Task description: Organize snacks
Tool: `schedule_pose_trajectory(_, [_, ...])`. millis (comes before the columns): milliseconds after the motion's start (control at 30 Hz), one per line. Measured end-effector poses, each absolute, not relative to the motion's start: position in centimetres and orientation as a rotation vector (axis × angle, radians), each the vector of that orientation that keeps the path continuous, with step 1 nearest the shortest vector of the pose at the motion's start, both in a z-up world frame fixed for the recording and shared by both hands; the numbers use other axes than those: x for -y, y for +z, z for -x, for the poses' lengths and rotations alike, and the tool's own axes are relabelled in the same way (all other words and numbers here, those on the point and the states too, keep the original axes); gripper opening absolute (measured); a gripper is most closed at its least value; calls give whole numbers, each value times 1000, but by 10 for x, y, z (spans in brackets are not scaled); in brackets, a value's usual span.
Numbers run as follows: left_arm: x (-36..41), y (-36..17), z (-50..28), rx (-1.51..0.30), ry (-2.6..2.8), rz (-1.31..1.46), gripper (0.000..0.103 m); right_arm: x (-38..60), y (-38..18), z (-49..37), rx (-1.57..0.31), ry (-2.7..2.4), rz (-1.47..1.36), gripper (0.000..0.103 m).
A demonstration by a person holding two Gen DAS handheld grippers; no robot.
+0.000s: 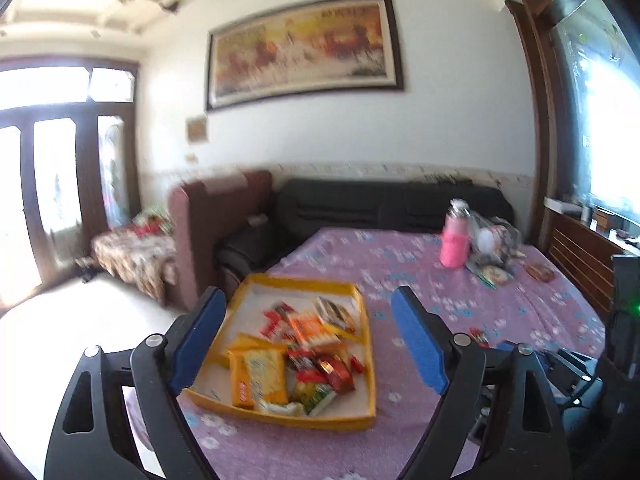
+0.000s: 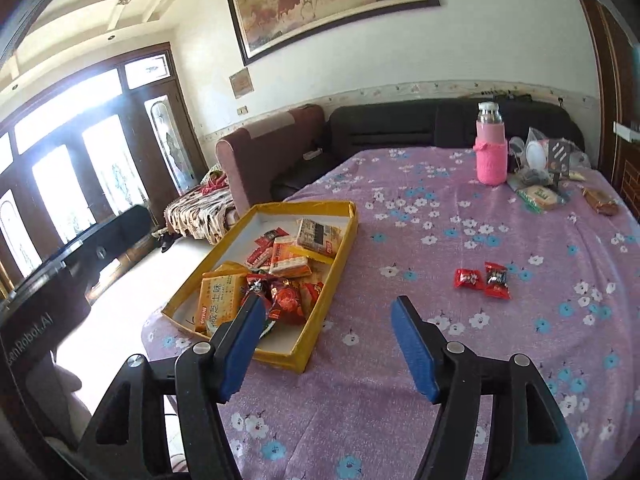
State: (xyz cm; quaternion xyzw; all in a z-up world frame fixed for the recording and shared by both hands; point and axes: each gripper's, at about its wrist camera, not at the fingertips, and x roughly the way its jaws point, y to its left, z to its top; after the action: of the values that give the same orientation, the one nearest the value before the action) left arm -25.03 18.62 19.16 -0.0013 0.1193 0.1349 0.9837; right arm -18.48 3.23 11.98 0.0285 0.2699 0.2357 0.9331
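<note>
1. Both grippers hang above the near edge of the table with their blue-padded fingers spread apart and nothing between them: the left gripper (image 1: 308, 336) over the near left part, the right gripper (image 2: 330, 340) a little further right.
2. Most of the snacks already lie in the yellow tray (image 2: 320, 312) at the near left edge of the table (image 2: 400, 400): yellow cracker packets, an orange one, a beige one and a heap of small red sweets.
3. Two red wrapped sweets (image 2: 482, 280) are left loose on the flowered cloth, to the right of the tray and well apart from it.
4. At the far right stands a pink bottle (image 2: 491, 160) beside a clutter of bags and packets (image 2: 540, 184); whether these count as snacks to sort I cannot tell.
5. By my judgement the job is well along, and the two loose sweets are the plain remainder; the right gripper is the nearer to them.
</note>
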Motion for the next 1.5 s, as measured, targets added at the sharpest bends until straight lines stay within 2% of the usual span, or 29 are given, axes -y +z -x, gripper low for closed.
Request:
schedule_pose_trajectory(67, [-182, 195, 264, -176, 322, -32, 100, -33, 125, 197, -500, 472, -44, 72])
schedule_pose_trajectory(100, [-180, 196, 268, -160, 333, -42, 103, -34, 127, 200, -485, 471, -37, 75])
schedule_pose_trajectory(200, [-181, 198, 271, -163, 301, -28, 103, -41, 131, 210, -452, 476, -7, 80])
schedule_pose_trajectory(400, [-194, 183, 254, -286, 256, 36, 103, -53, 125, 214, -458, 492, 32, 85])
schedule_pose_trajectory(700, [-208, 154, 225, -447, 211, 120, 103, -58, 107, 205, -532, 493, 46, 85])
schedule_pose_trajectory(1500, [-228, 107, 175, -630, 180, 186, 103, -88, 65, 167, -659, 513, 115, 85])
